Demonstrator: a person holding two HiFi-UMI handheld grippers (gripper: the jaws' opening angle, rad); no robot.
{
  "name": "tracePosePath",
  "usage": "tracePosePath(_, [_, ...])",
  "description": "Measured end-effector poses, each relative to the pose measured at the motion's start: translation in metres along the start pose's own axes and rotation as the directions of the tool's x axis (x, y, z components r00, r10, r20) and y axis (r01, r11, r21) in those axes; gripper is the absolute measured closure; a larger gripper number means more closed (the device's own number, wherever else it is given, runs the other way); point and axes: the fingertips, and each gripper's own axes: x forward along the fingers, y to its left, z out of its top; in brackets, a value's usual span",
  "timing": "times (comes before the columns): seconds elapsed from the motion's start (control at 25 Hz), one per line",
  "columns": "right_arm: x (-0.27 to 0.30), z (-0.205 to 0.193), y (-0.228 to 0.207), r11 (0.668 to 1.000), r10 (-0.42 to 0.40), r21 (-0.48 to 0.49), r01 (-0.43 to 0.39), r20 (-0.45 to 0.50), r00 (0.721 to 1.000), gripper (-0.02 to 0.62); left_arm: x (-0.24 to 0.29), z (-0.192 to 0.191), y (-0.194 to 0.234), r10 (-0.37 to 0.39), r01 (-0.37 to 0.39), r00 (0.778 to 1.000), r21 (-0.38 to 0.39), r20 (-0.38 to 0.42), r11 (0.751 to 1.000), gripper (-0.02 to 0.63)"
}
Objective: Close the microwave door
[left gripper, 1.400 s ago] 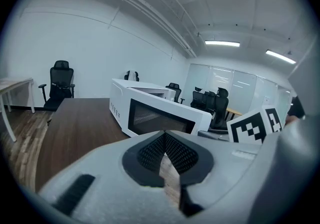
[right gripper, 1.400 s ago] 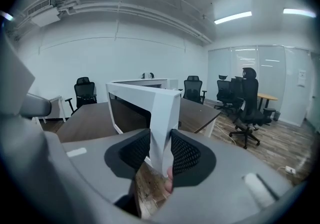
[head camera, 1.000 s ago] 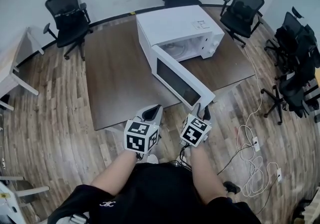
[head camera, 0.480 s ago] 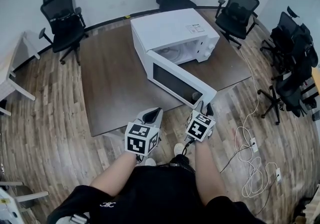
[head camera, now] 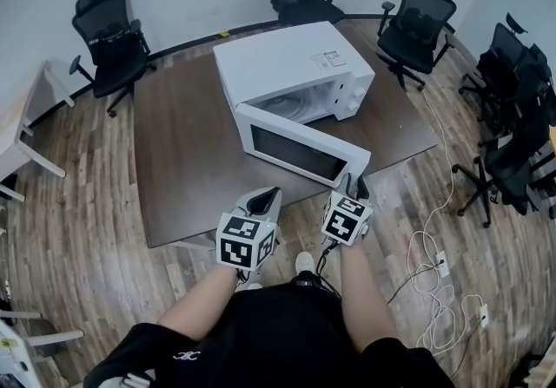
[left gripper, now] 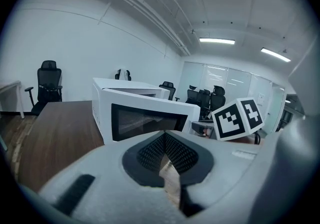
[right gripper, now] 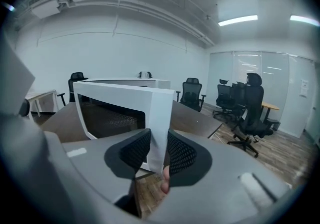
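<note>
A white microwave (head camera: 295, 61) stands on the dark brown table (head camera: 187, 143), its door (head camera: 300, 150) partly swung out toward me. My right gripper (head camera: 354, 187) is shut on the door's free right edge. In the right gripper view the white door edge (right gripper: 159, 118) sits pinched between the black pads (right gripper: 182, 154) of that gripper (right gripper: 157, 150). My left gripper (head camera: 265, 197) hangs just off the table's near edge, left of the right one, shut and holding nothing. In the left gripper view, the dark door window (left gripper: 150, 120) faces that gripper (left gripper: 164, 140).
Black office chairs (head camera: 109, 30) ring the table, with more stacked at the right (head camera: 521, 117). White cables (head camera: 439, 291) trail across the wood floor at the right. A light desk's corner (head camera: 17, 143) shows at the left. My legs are below the grippers.
The door has swung further toward the microwave's body, with my right gripper holding its edge throughout. Both grippers have shifted a little across the table's near edge.
</note>
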Motion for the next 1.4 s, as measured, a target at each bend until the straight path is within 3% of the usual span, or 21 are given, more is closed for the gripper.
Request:
tracePosePath(0.64, [0.104,0.050,-0.019,0.984,0.155,-0.094,-0.153,0.012,0.988,0.487,0.083,0.041,-0.002,0.112,-0.112,0.994,0.012,0.020,0.994,0.598])
tracePosePath(0.68, [0.109,0.049,-0.016,0.980,0.172,-0.104,-0.171,-0.005,0.985,0.498,0.087,0.043,-0.001,0.121,-0.121,0.992,0.010,0.020,0.993,0.598])
tracePosePath(0.72, [0.114,0.048,-0.012,0.974,0.190,-0.118,-0.191,-0.020,0.982,0.587,0.090,0.044,-0.001,0.130,-0.131,0.991,0.007,0.021,0.991,0.598])
tracePosePath(0.88, [0.136,0.057,-0.004,0.970,0.148,-0.200,-0.139,0.030,0.989,0.586,0.098,0.049,0.003,0.172,-0.172,0.985,0.002,0.022,0.985,0.598])
tracePosePath(1.04, [0.159,0.060,-0.002,0.969,0.199,-0.145,-0.197,-0.004,0.980,0.587,0.102,0.051,0.007,0.211,-0.211,0.977,-0.003,0.025,0.977,0.598])
tracePosePath(1.4, [0.201,0.080,0.011,0.956,0.257,-0.145,-0.253,0.004,0.966,0.586,0.111,0.045,0.020,0.289,-0.289,0.957,-0.033,0.004,0.957,0.598])
